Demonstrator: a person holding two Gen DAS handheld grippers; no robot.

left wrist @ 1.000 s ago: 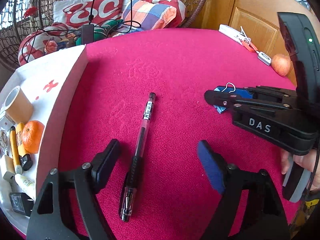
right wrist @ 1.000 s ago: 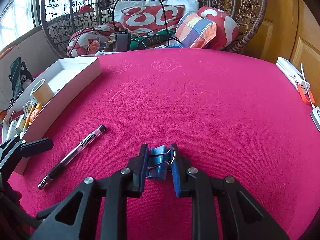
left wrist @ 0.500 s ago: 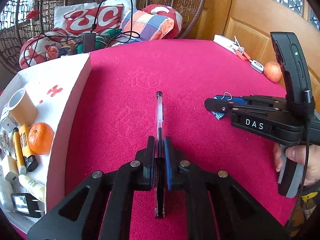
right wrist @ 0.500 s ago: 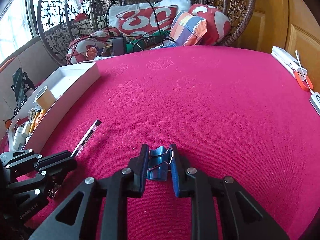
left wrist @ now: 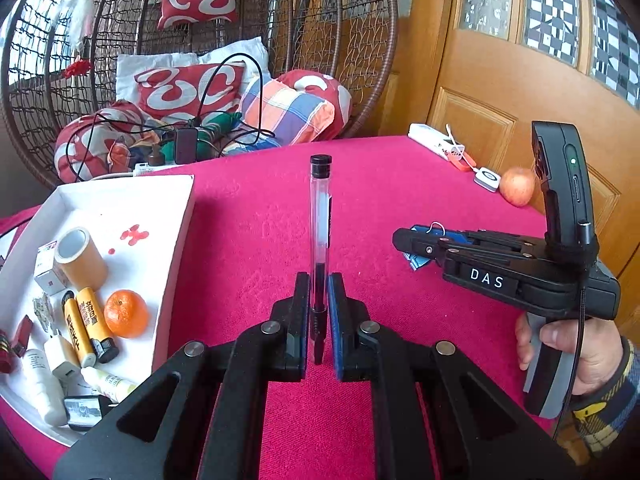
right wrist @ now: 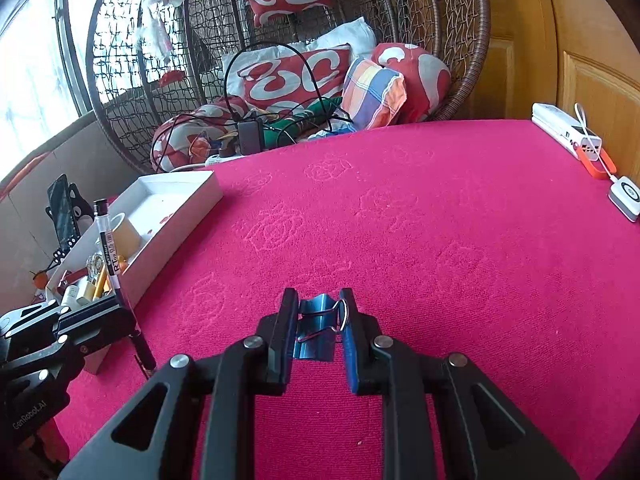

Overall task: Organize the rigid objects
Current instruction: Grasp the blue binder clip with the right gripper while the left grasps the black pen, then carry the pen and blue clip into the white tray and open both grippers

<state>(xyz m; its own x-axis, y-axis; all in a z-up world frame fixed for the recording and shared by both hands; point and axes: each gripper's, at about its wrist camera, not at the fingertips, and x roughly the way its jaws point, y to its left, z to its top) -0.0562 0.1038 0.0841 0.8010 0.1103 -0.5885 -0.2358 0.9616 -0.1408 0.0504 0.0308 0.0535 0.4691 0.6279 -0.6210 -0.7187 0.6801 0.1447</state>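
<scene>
My left gripper [left wrist: 319, 296] is shut on a clear pen [left wrist: 320, 216] with a black cap, lifted off the pink tablecloth and pointing forward and up. It also shows in the right wrist view [right wrist: 109, 248], tilted up beside the tray. My right gripper [right wrist: 319, 320] is shut on a blue binder clip [right wrist: 318, 330], held just above the cloth. The clip also shows in the left wrist view [left wrist: 420, 260] at the right gripper's tips. A white tray [left wrist: 160, 200] stands to the left.
The tray holds a tape roll [left wrist: 80, 258], an orange [left wrist: 125, 314], yellow tubes [left wrist: 88, 328] and small bottles. An apple [left wrist: 517, 186], a white power bank [right wrist: 566, 130] and a small white device [right wrist: 626, 196] lie at the table's far right. A wicker chair with cushions [right wrist: 296, 76] stands behind.
My left gripper closed on the pen and lifted it off the cloth, tipping it upward. My right gripper kept its hold on the binder clip and rose slightly.
</scene>
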